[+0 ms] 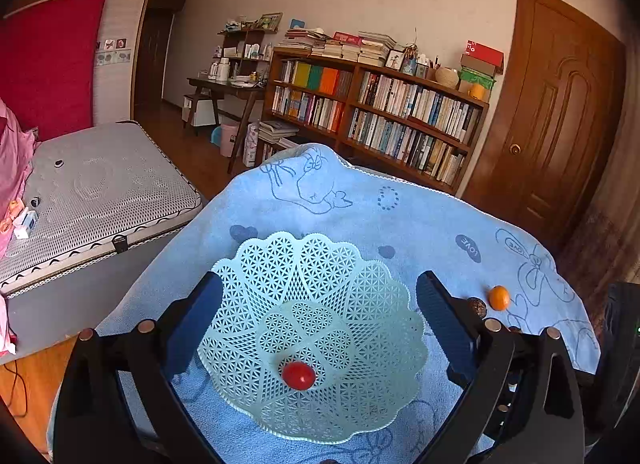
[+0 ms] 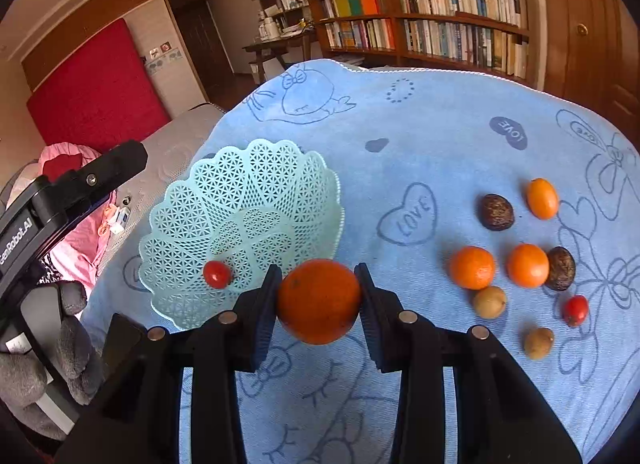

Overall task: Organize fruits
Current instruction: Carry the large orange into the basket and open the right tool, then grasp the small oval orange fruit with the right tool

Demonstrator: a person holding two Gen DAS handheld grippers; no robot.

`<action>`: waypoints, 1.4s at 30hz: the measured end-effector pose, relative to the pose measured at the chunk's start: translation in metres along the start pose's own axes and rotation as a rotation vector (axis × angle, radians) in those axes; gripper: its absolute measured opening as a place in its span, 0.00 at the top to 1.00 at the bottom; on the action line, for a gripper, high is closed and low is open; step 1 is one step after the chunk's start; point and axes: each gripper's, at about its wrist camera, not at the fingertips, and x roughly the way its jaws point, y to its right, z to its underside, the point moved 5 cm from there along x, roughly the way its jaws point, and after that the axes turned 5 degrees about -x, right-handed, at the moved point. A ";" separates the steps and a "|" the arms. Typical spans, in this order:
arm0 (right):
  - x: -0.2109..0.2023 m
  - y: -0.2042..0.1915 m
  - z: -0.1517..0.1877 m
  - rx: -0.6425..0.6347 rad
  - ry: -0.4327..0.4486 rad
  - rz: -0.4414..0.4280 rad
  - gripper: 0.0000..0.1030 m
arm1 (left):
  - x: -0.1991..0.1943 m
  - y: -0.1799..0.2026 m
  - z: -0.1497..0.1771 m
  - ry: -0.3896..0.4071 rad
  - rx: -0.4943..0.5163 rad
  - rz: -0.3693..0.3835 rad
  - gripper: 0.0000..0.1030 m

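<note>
A: Gripping a round orange citrus fruit (image 2: 319, 301), that's the right gripper (image 2: 319, 296) — its two black jaws press on the fruit's left and right sides, and it sits just off the near right rim of the pale green lattice plastic basket (image 2: 240, 199).

B: And inside the basket?

A: One small red cherry tomato (image 2: 217, 274), lying on the near part of the basket floor. In the left wrist view the same tomato (image 1: 298, 375) shows below the basket's centre.

B: What about the left gripper (image 1: 320, 320)?

A: Its jaws stand wide apart with nothing between them, one on each side of the basket (image 1: 312, 304). A hand in a grey glove (image 2: 48, 352) holds that tool at the left edge of the right wrist view.

B: The other fruit?

A: All to the right on the light blue towel with drawn hearts (image 2: 420, 143), well apart from the basket: two round oranges (image 2: 472, 267) side by side, a small oval orange kumquat (image 2: 542, 198) farther off, two dark wrinkled brown fruits (image 2: 496, 211), two small tan fruits (image 2: 490, 302) nearer, and a second red tomato (image 2: 575, 310) at the right.

B: Beyond the towel?

A: A wooden bookshelf full of books (image 1: 380, 103) along the far wall, a brown door (image 1: 552, 111) on the right, a grey mattress (image 1: 92, 191) on the left.
</note>
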 end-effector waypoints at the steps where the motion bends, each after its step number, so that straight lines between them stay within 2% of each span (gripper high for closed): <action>1: 0.006 -0.006 -0.003 -0.001 -0.007 -0.011 0.63 | -0.001 -0.001 -0.001 0.003 -0.005 0.004 0.04; 8: 0.031 -0.030 -0.016 0.003 -0.019 -0.043 0.61 | -0.003 -0.007 -0.004 0.020 -0.040 0.010 0.03; 9: 0.031 -0.031 -0.017 0.005 -0.016 -0.043 0.60 | -0.003 -0.008 -0.005 0.022 -0.046 0.009 0.03; 11: 0.026 -0.029 -0.016 0.008 -0.003 -0.036 0.48 | -0.003 -0.011 -0.005 0.027 -0.064 0.003 0.03; 15: 0.017 -0.014 -0.014 0.031 0.013 -0.004 0.47 | -0.001 -0.016 -0.004 0.028 -0.093 -0.014 0.03; 24: -0.010 0.054 -0.009 0.153 0.028 0.101 0.43 | 0.002 0.013 0.008 -0.015 0.013 0.038 0.03; 33: -0.038 0.139 -0.010 0.314 0.011 0.193 0.37 | 0.007 0.021 0.017 -0.048 0.024 0.058 0.03; 42: -0.026 0.194 -0.008 0.391 -0.046 0.267 0.37 | 0.015 0.032 0.026 -0.075 0.055 0.066 0.03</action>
